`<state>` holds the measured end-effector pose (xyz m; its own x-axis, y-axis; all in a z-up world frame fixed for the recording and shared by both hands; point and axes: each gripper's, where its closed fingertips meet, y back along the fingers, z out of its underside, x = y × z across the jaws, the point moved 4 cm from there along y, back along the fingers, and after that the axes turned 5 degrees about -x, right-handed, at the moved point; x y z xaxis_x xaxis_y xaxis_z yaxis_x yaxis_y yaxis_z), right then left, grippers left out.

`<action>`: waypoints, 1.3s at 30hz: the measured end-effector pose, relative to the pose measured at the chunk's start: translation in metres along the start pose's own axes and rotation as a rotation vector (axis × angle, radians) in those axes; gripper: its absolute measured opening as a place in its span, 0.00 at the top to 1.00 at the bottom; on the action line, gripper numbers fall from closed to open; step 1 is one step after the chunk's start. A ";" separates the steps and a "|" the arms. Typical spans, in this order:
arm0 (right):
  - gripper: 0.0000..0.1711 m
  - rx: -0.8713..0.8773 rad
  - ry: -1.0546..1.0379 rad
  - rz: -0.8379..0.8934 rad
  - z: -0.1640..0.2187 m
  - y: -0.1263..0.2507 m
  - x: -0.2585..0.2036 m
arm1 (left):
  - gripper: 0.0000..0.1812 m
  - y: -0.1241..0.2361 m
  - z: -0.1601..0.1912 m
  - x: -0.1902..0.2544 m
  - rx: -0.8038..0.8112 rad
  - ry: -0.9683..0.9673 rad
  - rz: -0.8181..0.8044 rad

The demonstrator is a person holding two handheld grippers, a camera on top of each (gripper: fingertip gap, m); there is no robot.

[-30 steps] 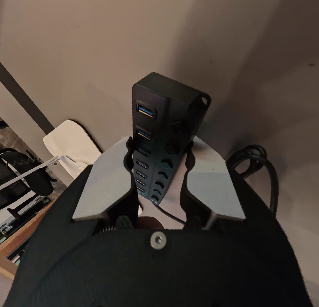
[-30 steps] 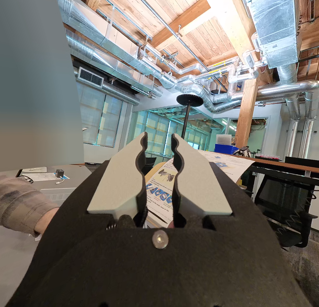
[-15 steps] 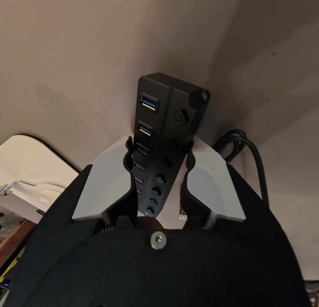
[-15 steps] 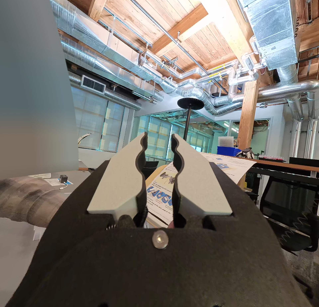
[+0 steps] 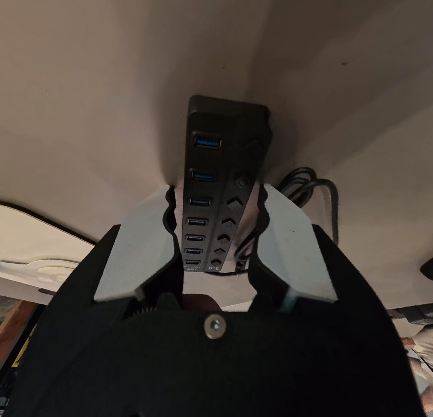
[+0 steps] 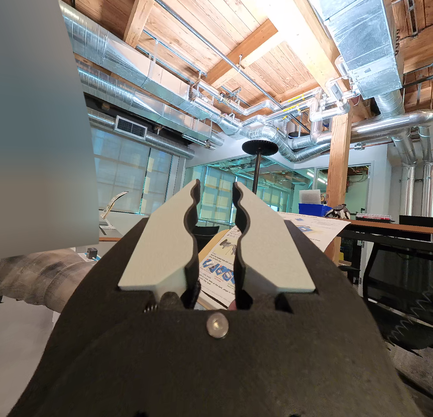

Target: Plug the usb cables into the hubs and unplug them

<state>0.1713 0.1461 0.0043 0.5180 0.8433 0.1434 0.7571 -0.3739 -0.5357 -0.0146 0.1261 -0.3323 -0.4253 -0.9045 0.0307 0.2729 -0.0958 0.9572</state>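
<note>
A black USB hub [image 5: 225, 171] with a row of several blue ports and a row of buttons lies on the grey table [image 5: 93, 101]. All the ports I see are free. My left gripper [image 5: 214, 190] is open with the hub's near half between its fingers. The left finger is close to the hub's side, and a gap shows on the right. A coiled black cable [image 5: 309, 185] lies just right of the hub. My right gripper [image 6: 216, 185] points up toward the ceiling, its fingers a narrow gap apart with nothing between the tips.
A white flat object [image 5: 35, 248] lies at the table's left edge. In the right wrist view a printed instruction sheet [image 6: 311, 227] lies behind the fingers. A person's plaid sleeve [image 6: 39, 274] is at the left, near a small black cube [image 6: 91, 253]. Black chairs [image 6: 398, 276] stand at the right. There is about 40 centimetres between the tips of the two grippers.
The left gripper has swung around the hub, which now faces me more squarely and sits looser between the fingers. The right gripper has tilted up a little; the sleeve has moved in from the left.
</note>
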 end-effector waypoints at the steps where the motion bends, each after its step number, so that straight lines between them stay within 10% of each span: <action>1: 0.85 0.001 -0.001 -0.001 0.000 0.000 0.000 | 0.63 0.000 0.000 0.000 -0.005 -0.004 0.001; 9: 0.85 0.005 0.001 -0.006 -0.001 0.000 -0.001 | 0.61 0.043 0.020 -0.011 0.111 0.131 -0.171; 17: 0.85 -0.007 0.000 -0.019 0.002 -0.006 -0.005 | 0.71 0.124 0.177 0.061 0.157 0.552 -0.445; 26: 0.85 -0.070 0.028 -0.057 0.012 -0.025 -0.021 | 0.83 0.029 0.298 0.174 0.076 0.864 -0.328; 39: 0.85 -0.159 0.040 -0.125 0.035 -0.050 -0.039 | 0.85 -0.084 0.310 0.167 0.084 0.823 -0.202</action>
<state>0.0989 0.1457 -0.0036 0.4291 0.8722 0.2349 0.8681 -0.3265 -0.3738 -0.3764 0.1121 -0.3186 0.3130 -0.8902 -0.3309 0.1802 -0.2864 0.9410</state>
